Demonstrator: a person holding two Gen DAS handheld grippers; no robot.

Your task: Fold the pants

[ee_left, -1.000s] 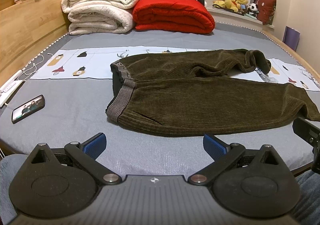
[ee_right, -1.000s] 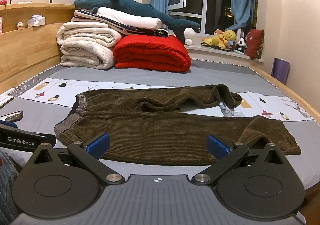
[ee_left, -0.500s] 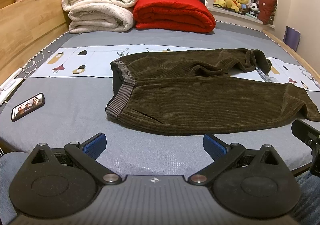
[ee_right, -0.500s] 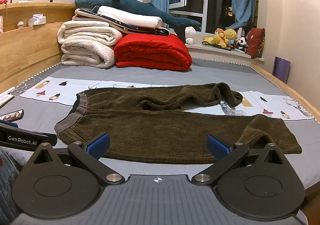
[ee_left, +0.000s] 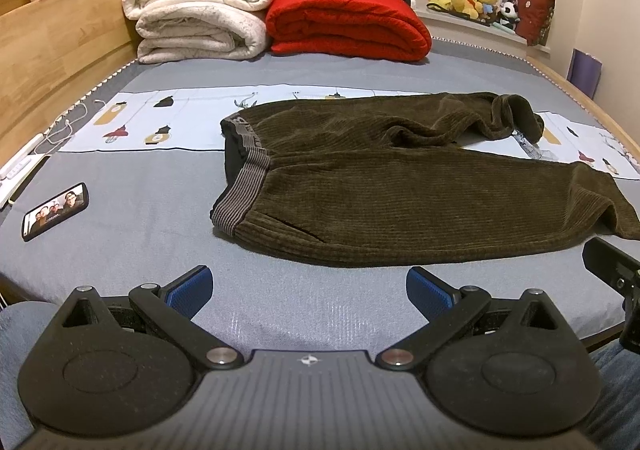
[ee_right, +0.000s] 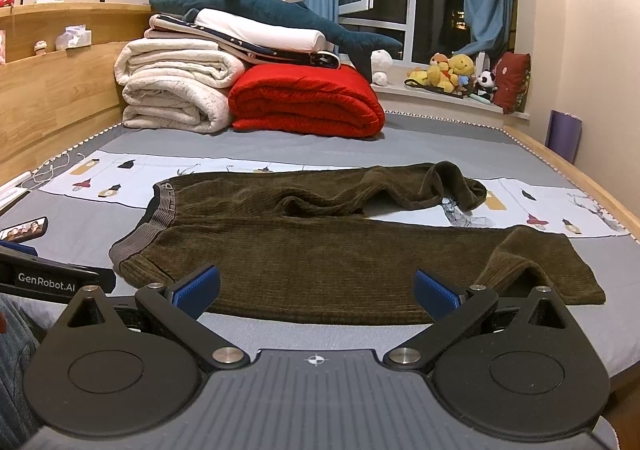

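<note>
Dark olive ribbed corduroy pants with a grey striped waistband lie ahead of the blue-padded grippers, before a red quilt.

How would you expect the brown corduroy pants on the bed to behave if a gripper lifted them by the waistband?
The pants would probably hang limp: the far leg already lies bunched and creased. The thick ribbed cloth suggests some weight, so they may sag. The ribbed waistband looks firmer and should give the pads a fair hold, likely without slipping.
</note>
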